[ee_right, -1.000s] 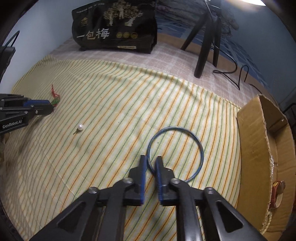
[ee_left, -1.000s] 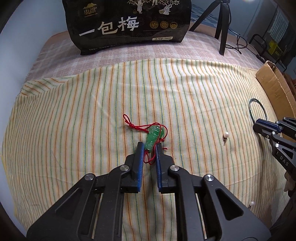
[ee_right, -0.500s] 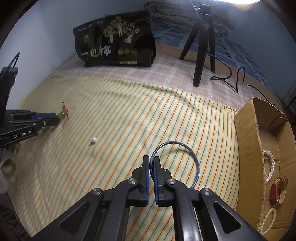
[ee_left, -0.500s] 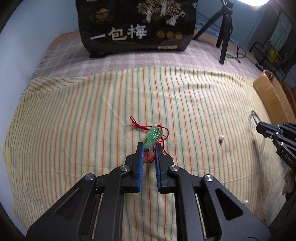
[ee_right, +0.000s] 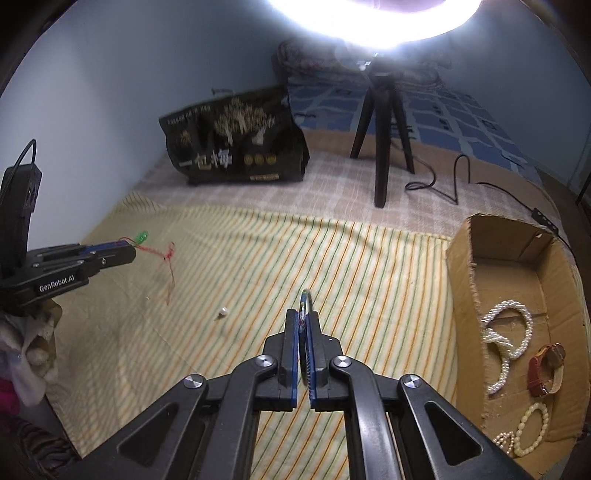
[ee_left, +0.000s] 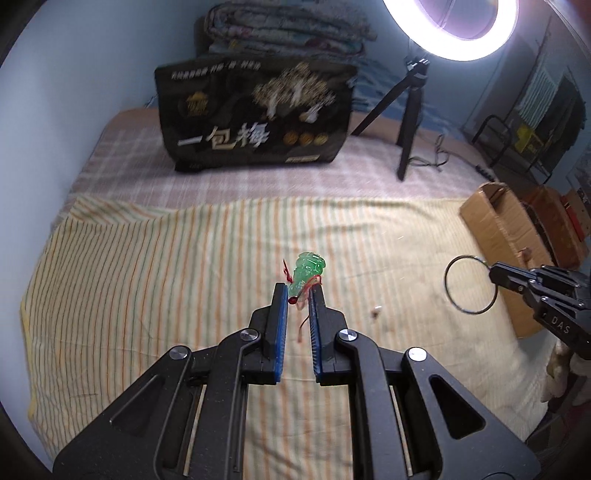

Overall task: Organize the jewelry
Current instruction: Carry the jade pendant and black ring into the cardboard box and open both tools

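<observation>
Striped cloth (ee_left: 147,280) spread over a checked bedsheet (ee_left: 140,162). Black printed bag (ee_left: 255,118) stands upright at the back by the blue wall (ee_left: 81,55). Folded quilts (ee_left: 288,29) behind the bag. Lit ring light (ee_left: 450,29) on a black tripod (ee_right: 384,122), cable (ee_right: 450,181) trailing beside it.

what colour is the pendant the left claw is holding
Translucent green, on a red cord. The pendant shows best in the left wrist view.

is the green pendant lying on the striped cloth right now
No, the green pendant is pinched in the left gripper, lifted off the striped cloth with its red cord dangling.
</observation>
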`<move>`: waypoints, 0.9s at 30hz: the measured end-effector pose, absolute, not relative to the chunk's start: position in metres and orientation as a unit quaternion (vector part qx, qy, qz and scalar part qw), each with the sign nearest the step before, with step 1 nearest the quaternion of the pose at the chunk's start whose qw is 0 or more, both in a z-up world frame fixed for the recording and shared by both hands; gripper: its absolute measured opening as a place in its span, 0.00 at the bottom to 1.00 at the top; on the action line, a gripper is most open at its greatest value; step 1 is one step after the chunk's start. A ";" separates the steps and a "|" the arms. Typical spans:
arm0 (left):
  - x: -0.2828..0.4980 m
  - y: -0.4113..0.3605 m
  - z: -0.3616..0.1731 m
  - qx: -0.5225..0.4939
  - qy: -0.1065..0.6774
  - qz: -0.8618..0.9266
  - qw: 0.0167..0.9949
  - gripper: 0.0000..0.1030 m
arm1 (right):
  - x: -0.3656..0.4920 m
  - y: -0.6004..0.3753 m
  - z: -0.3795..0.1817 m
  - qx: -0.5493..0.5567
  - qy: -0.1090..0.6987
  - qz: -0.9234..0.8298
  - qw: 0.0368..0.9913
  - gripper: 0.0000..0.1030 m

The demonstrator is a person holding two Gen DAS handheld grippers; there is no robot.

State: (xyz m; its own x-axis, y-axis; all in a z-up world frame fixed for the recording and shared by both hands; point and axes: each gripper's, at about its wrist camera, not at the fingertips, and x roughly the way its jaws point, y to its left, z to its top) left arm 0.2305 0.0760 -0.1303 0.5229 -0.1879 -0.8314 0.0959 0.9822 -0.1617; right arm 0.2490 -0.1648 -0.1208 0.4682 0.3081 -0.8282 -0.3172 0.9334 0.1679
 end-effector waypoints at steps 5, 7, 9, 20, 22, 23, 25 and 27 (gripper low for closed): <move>0.222 0.060 -0.108 -0.056 0.462 -0.099 0.879 0.09 | 0.241 -0.177 -0.104 0.008 0.467 0.180 0.866 0.01; 0.218 0.053 -0.099 -0.055 0.454 -0.107 0.883 0.09 | 0.238 -0.183 -0.098 0.011 0.461 0.177 0.869 0.01; 0.215 0.045 -0.091 -0.057 0.447 -0.116 0.885 0.09 | 0.235 -0.191 -0.092 0.016 0.455 0.172 0.874 0.01; 0.199 0.004 -0.056 -0.063 0.412 -0.160 0.895 0.09 | 0.219 -0.241 -0.065 0.032 0.428 0.141 0.892 0.01; 0.196 -0.006 -0.052 -0.063 0.407 -0.171 0.895 0.09 | 0.216 -0.251 -0.060 0.037 0.423 0.134 0.895 0.01; 0.195 -0.010 -0.050 -0.063 0.406 -0.176 0.895 0.09 | 0.215 -0.257 -0.058 0.039 0.421 0.129 0.897 0.01; 0.191 -0.023 -0.044 -0.063 0.400 -0.193 0.894 0.09 | 0.211 -0.269 -0.054 0.042 0.415 0.121 0.901 0.01; 0.188 -0.035 -0.039 -0.061 0.393 -0.205 0.894 0.09 | 0.208 -0.283 -0.051 0.047 0.411 0.110 0.904 0.01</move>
